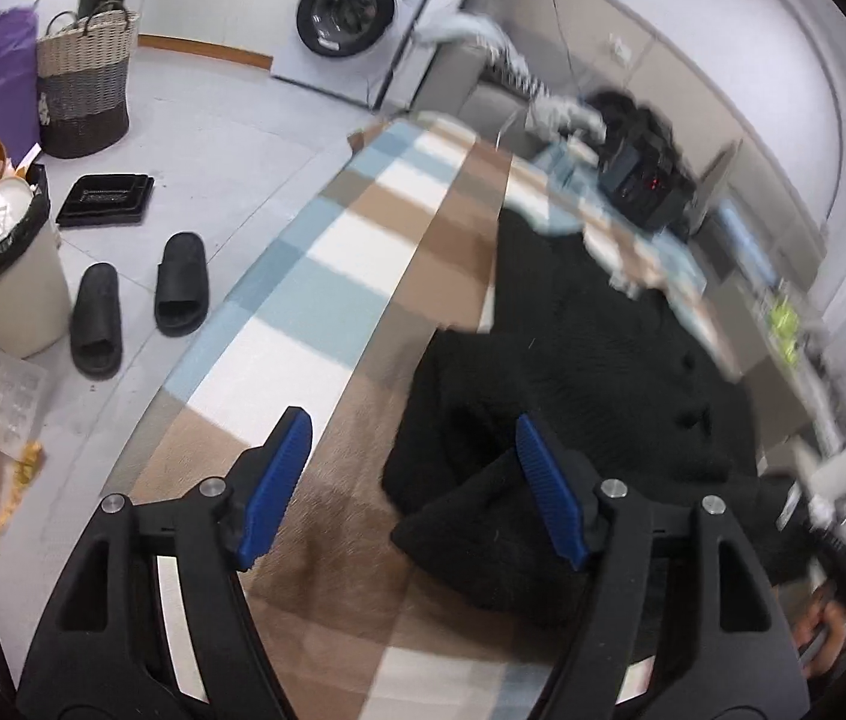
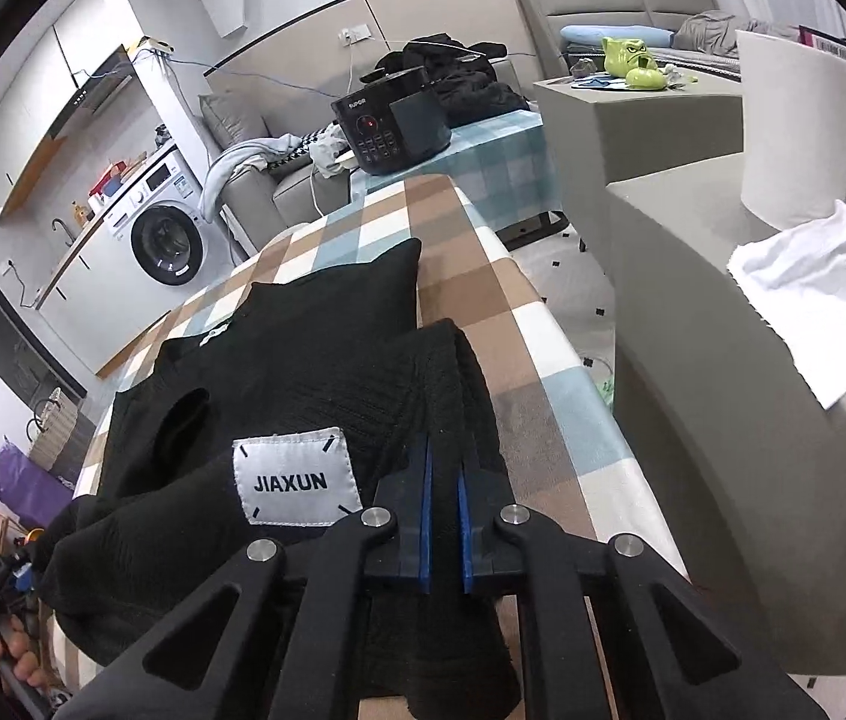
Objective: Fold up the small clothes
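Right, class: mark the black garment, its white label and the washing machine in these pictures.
black garment (image 2: 327, 360): right wrist view, on the flat knit body.
white label (image 2: 296, 480): right wrist view, on the printed middle.
washing machine (image 1: 346, 12): left wrist view, on the round door.

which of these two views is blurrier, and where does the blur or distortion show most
Left wrist view: smeared on its right side, around the black garment and the cooker, while the slippers stay sharp. Right wrist view: crisp, the garment's label readable; fisheye bends the checked tablecloth edges in both.
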The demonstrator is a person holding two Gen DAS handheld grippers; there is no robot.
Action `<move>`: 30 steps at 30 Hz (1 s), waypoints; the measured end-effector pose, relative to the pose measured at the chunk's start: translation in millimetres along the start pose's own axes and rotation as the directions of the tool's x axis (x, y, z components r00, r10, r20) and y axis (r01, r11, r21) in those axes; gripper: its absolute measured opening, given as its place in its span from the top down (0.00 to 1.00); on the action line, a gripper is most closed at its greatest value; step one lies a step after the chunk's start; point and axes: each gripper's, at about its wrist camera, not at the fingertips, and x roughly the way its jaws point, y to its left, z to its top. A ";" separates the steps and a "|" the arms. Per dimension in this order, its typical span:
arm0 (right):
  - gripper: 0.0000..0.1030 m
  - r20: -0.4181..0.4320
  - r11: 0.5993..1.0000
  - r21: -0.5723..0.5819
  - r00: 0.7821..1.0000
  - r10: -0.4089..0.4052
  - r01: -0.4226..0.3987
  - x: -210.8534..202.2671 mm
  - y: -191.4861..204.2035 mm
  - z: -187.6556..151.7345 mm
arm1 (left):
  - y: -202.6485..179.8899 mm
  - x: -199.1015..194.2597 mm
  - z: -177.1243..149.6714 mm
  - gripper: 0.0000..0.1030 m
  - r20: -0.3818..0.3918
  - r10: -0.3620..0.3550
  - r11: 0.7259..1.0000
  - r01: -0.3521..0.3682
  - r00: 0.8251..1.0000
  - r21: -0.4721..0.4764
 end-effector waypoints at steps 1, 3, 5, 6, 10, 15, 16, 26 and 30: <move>0.94 -0.001 1.000 0.001 1.000 0.001 -0.001 -1.3 -0.1 -0.3 | -0.9 -2.4 1.6 0.34 0.007 -0.010 1.000 0.010 1.000 0.001; 0.93 -0.015 1.000 -0.005 1.000 -0.002 0.002 -2.5 0.7 -3.5 | -6.9 -5.5 3.9 0.34 0.012 -0.016 0.999 0.015 1.000 0.029; 0.93 -0.022 1.000 -0.009 1.000 -0.004 0.004 -3.0 0.9 -7.1 | -12.1 -2.7 3.5 0.33 -0.003 -0.019 0.998 0.019 1.000 0.060; 0.94 -0.026 1.000 -0.007 1.000 -0.003 0.003 -3.0 0.2 -9.3 | -15.9 4.7 2.3 0.33 -0.034 -0.018 0.997 0.021 0.999 0.079; 0.94 -0.035 1.000 0.005 0.999 0.001 -0.001 -4.5 -3.2 -14.5 | -23.4 31.1 -4.7 0.37 -0.134 -0.027 0.996 0.038 0.991 0.082; 0.94 -0.006 0.999 0.007 0.999 0.035 -0.035 -11.5 -0.6 -9.9 | -36.5 31.5 -4.6 0.95 -0.061 -0.095 0.989 0.101 0.994 0.108; 0.95 0.012 0.999 0.011 0.999 0.044 -0.044 -14.5 0.4 -6.8 | -37.4 28.3 -1.5 0.96 -0.033 -0.098 0.989 0.101 0.995 0.104; 0.95 0.199 0.995 0.043 0.977 0.083 -0.093 -5.6 33.7 76.1 | -56.6 20.0 65.1 0.97 0.167 -0.145 0.989 0.139 0.975 0.047; 0.95 0.187 0.997 0.062 0.982 0.022 -0.035 28.6 47.0 98.3 | -59.6 45.4 82.8 0.96 0.156 -0.089 0.996 0.088 0.984 0.018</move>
